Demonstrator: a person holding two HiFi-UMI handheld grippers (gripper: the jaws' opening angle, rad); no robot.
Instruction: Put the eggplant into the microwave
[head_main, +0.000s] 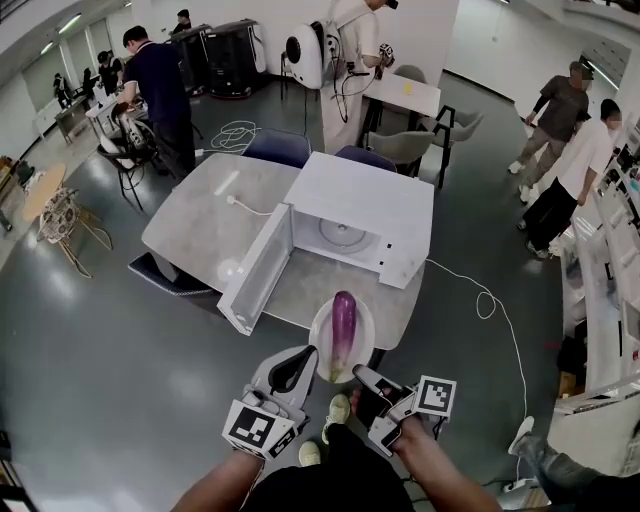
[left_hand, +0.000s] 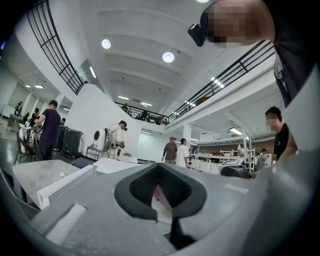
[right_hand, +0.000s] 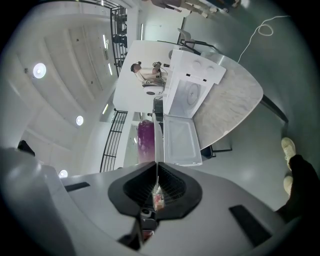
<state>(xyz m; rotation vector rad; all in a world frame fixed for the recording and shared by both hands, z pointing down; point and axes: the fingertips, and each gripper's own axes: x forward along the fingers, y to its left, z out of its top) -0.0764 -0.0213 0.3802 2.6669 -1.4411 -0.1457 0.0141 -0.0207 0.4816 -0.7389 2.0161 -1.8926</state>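
The plate (head_main: 320, 338) is being pinched at its rim by both pairs of jaws, the left gripper (head_main: 305, 358) at 7 o'clock and the right gripper (head_main: 362, 376) at 5 o'clock. The eggplant (head_main: 343, 325) is being held on it, at 6 o'clock of the open microwave (head_main: 365, 200), by the worktop (head_main: 200, 225) edge.

Looks like a big open robotics lab or test hall. High ceiling (left_hand: 140, 42) with round lights (left_hand: 168, 57) and a railed mezzanine (left_hand: 235, 74), glossy grey floor (head_main: 90, 350) with loose cables (head_main: 232, 134) looped across it. Scattered work tables (head_main: 195, 225), one with a microwave (head_main: 360, 200) plonked on top, black equipment cabinets (head_main: 232, 58), a white robot-looking unit (head_main: 304, 55), shelving (head_main: 605, 290) down one side, and people (head_main: 158, 85) busy at separate stations all over.
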